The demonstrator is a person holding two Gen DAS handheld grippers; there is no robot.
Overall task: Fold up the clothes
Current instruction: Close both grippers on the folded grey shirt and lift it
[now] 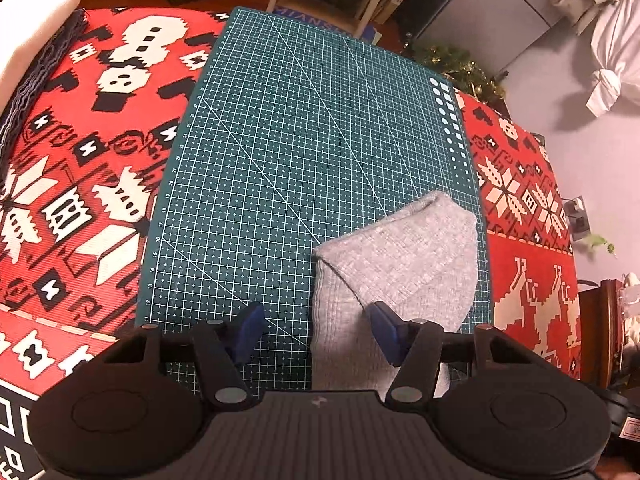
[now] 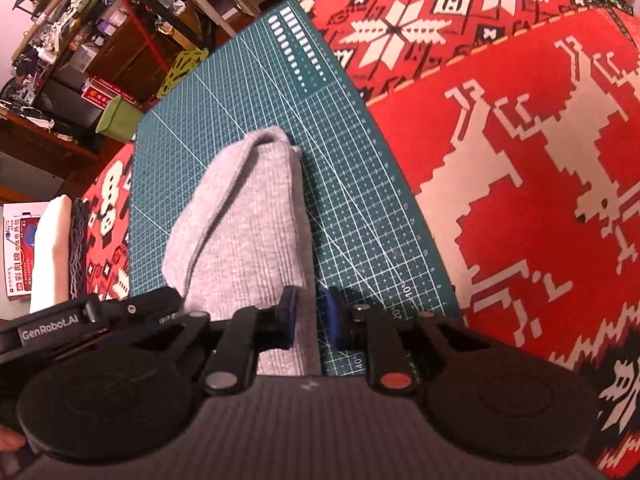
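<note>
Your grey knitted garment point(image 1: 400, 276) lies partly folded on the green cutting mat point(image 1: 280, 160), toward its right edge, over a red patterned cloth point(image 1: 80, 160) on the table. Your left gripper point(image 1: 318, 330) hangs with jaws spread wide, one finger over the knit. Your right gripper point(image 2: 308, 318) has its jaws clenched on the garment's near edge.
</note>
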